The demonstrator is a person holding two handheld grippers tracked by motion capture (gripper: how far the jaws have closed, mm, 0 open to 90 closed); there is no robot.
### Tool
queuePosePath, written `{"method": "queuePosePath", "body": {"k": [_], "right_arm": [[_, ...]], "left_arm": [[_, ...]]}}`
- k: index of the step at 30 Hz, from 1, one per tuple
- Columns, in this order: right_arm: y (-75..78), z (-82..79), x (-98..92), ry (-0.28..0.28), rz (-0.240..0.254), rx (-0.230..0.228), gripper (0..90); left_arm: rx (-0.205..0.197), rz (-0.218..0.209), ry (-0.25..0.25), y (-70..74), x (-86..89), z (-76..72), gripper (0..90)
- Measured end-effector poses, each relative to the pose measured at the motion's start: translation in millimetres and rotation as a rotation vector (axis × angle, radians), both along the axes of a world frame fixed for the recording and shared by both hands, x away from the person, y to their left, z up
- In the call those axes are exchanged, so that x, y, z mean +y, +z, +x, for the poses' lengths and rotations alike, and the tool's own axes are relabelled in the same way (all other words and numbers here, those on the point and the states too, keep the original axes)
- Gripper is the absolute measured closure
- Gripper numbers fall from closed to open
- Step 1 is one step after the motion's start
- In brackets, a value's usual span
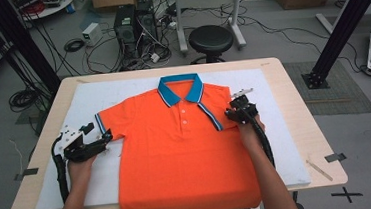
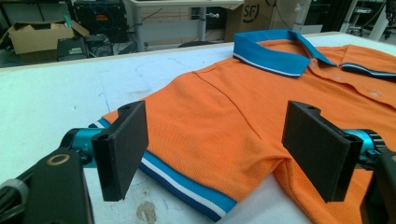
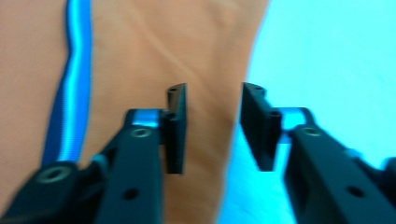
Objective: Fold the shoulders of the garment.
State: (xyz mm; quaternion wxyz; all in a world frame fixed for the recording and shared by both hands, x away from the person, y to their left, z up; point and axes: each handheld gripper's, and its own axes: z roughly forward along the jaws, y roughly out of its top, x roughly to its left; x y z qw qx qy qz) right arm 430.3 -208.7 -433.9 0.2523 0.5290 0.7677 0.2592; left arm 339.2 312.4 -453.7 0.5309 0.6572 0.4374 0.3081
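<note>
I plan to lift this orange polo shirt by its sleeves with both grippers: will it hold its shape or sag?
The orange polo shirt will probably sag: it is thin knit lying flat, creased near the sleeve. Its hem already droops over the table edge, so it is likely floppy and light. The textured weave should grip rather than slip, though a small pinch may pull free.

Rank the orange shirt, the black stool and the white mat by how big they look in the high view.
1. white mat, widest, spreading past the shirt on both sides
2. orange shirt
3. black stool, smallest, though it stands farther from the camera, so its true size is unsure
</note>
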Motion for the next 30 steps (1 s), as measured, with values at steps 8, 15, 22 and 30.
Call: {"method": "queuePosePath", "body": {"k": [8,15,22,30], "right_arm": [[-6.8,4.0,-16.7,0.03,0.102,0.094,83.5],[-3.7,0.3,-8.9,-0.025,-0.044,0.024,84.8],[7.7,-11.7,-25.5,-0.017,0.106,-0.06,63.4],[12.1,-34.8,-45.5,0.051,0.152,-0.122,37.9]], "left_arm": [[0.003,0.007,0.005,0.2,-0.6,0.2,22.9],[0.002,0.006,0.006,0.2,-0.5,0.1,22.8],[0.039,-0.044,0.005,1.0,3.5,5.1,22.8],[0.076,-0.013,-0.035,20.1,5.1,27.1,22.5]]}}
